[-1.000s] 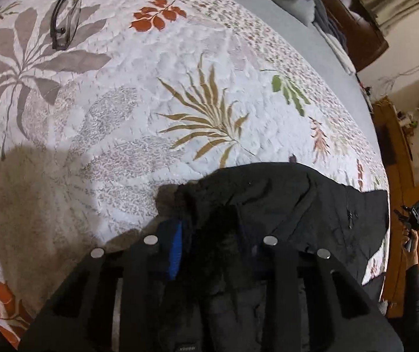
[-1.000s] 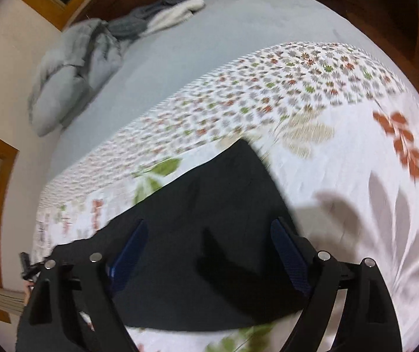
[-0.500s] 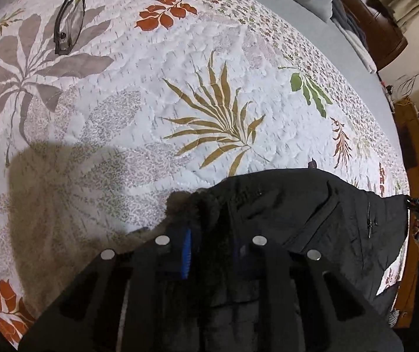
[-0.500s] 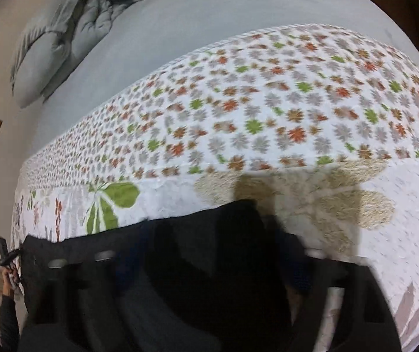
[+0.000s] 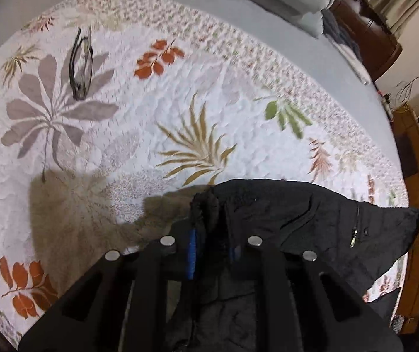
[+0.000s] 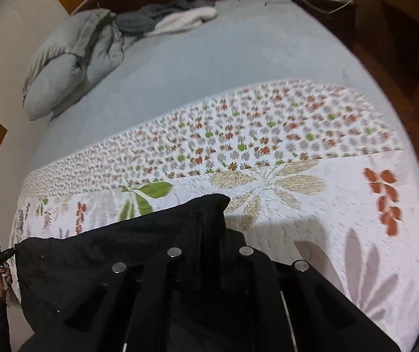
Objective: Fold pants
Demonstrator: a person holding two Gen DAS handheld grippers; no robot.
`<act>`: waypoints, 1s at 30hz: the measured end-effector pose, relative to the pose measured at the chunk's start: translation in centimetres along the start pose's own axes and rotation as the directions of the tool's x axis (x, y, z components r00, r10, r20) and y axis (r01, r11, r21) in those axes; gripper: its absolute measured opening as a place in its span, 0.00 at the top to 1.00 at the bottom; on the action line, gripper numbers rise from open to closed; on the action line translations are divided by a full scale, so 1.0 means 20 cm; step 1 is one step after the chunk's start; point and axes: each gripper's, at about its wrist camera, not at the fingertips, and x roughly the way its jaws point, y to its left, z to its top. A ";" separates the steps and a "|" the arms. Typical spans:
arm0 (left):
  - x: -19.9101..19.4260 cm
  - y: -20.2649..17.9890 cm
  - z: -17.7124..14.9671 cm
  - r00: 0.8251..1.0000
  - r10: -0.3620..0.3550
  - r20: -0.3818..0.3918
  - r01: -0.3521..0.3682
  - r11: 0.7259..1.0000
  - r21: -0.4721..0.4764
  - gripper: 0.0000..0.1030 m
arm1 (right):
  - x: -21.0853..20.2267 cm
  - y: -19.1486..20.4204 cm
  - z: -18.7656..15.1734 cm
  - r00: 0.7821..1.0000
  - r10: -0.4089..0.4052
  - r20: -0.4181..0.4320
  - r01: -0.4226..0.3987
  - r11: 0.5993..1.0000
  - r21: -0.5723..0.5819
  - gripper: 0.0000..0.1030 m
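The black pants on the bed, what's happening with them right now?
A person is folding black pants on a bed with a floral quilt. The left hand-held gripper is shut on one bunched corner, and the right hand-held gripper is shut on another corner. The fabric hangs stretched between them above the quilt. A pair of glasses lies farther off.

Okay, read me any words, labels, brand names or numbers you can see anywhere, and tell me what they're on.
None can be read.
The black pants show only a zipper, no label or logo.
The quilt carries leaf and flower prints, no lettering.
The glasses are too blurred to show any marking.
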 end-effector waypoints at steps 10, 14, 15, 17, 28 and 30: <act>-0.39 -0.13 -0.08 0.992 -0.087 0.088 0.082 0.995 0.051 0.87 | -0.55 -0.02 -0.30 0.992 -0.033 0.122 0.031 0.999 0.025 0.93; -0.56 -0.16 -0.16 0.986 -0.119 0.120 0.111 0.991 0.075 0.87 | -0.73 0.00 -0.46 0.985 -0.041 0.167 0.037 0.999 0.025 0.94; -0.61 -0.16 -0.19 0.983 -0.128 0.129 0.119 0.990 0.078 0.87 | -0.78 0.01 -0.50 0.983 -0.041 0.179 0.036 0.999 0.027 0.94; -0.67 -0.16 -0.24 0.980 -0.142 0.139 0.131 0.988 0.083 0.87 | -0.86 0.02 -0.60 0.978 -0.049 0.202 0.046 0.999 0.019 0.94; -0.88 -0.03 -0.63 0.956 -0.226 0.187 0.221 0.974 0.048 0.87 | -1.17 -0.02 -1.16 0.957 -0.054 0.286 0.048 0.998 0.028 0.94; -0.91 0.01 -0.72 0.950 -0.244 0.194 0.242 0.970 0.035 0.87 | -1.20 -0.03 -1.25 0.953 -0.063 0.297 0.060 0.998 0.018 0.93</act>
